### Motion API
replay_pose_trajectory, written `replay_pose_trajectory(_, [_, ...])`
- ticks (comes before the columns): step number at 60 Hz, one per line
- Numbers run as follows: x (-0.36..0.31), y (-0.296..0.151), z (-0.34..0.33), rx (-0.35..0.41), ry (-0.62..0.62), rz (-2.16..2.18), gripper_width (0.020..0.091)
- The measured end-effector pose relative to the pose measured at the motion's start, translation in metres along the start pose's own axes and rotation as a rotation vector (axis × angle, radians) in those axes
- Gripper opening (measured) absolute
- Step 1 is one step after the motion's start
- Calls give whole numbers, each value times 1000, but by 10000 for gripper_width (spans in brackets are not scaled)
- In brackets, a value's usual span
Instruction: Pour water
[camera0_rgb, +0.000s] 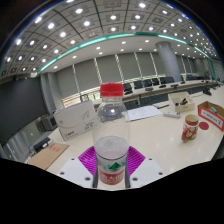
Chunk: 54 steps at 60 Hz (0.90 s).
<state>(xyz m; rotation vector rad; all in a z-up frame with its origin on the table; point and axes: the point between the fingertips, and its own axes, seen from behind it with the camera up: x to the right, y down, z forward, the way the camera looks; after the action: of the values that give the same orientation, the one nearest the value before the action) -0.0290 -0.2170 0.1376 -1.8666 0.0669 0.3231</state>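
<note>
Between my two fingers stands a clear plastic bottle with a red screw cap and a green-and-white label (111, 140), upright and filling the middle of my sight. My gripper (111, 170) is closed to a narrow span around its lower body: the magenta pads (89, 160) lie against the bottle on both sides with no gap that I can see, so I take it that I am holding it. Whether the bottle's base rests on anything I cannot tell, since its bottom is hidden low between my fingers.

Beyond the bottle runs a long white table (165, 140). On it, ahead and to the right of me, stands a small jar with a red lid and a yellowish label (190, 126), well apart from the bottle. Farther right, near the table's end, lies a brown cardboard box (211, 115) with a red-and-white patch on it. To the left of the bottle sits a white carton with dark print (75, 120), and nearer me on that side lies a flat piece of brown cardboard (47, 155). Past the table stand dark office chairs (150, 87) before grey-curtained windows (100, 72), under a ceiling dotted with small round lights (90, 22)
</note>
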Motion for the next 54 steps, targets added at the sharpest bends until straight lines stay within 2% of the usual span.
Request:
replay_pose_trajectory(15, [17, -120, 5, 67, -216, 724, 360])
replay_pose_trajectory(25, [73, -173, 27, 102, -350, 1166, 356])
replay_pose_trajectory(38, [153, -182, 65, 89, -465, 1651, 357])
replay_pose_trajectory(54, [215, -159, 88, 93, -420, 1859, 357])
